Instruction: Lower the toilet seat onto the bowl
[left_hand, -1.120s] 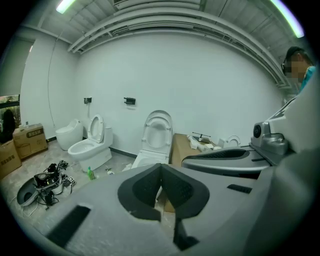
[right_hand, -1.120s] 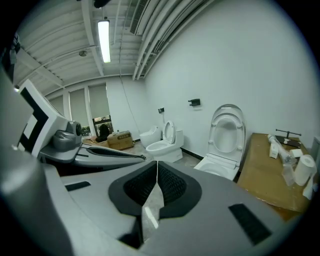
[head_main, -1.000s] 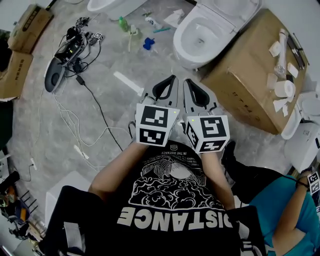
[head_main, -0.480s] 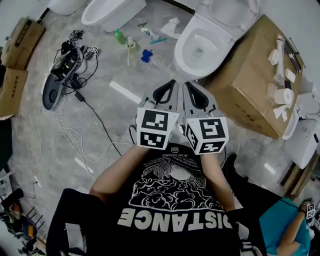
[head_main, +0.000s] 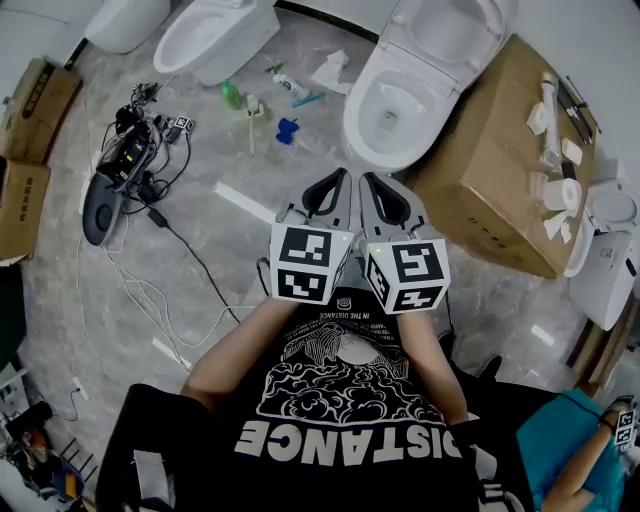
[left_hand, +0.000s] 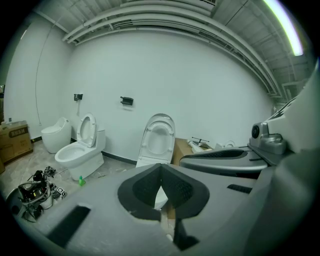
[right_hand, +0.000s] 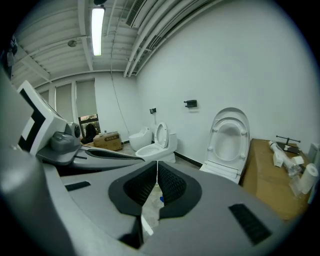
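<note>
Closest in, the person's black shirt (head_main: 345, 400) reads "IN THE DISTANCE" in small print and "DISTANCE" in big letters. The left gripper (head_main: 335, 185) and right gripper (head_main: 375, 188) are held side by side, both pinched closed on nothing. Beyond them, the toilet seat (right_hand: 216, 140) stands upright over the bowl (head_main: 360, 105), just beside a cardboard box (head_main: 490, 170) whose print is too small to read.

Left claw (head_main: 343, 176) and right claw (head_main: 367, 179) sit side by side before a toilet (head_main: 372, 78). A cardboard box (head_main: 495, 150) stands right of it, another toilet (head_main: 205, 40) and cables (head_main: 135, 150) to the left.
</note>
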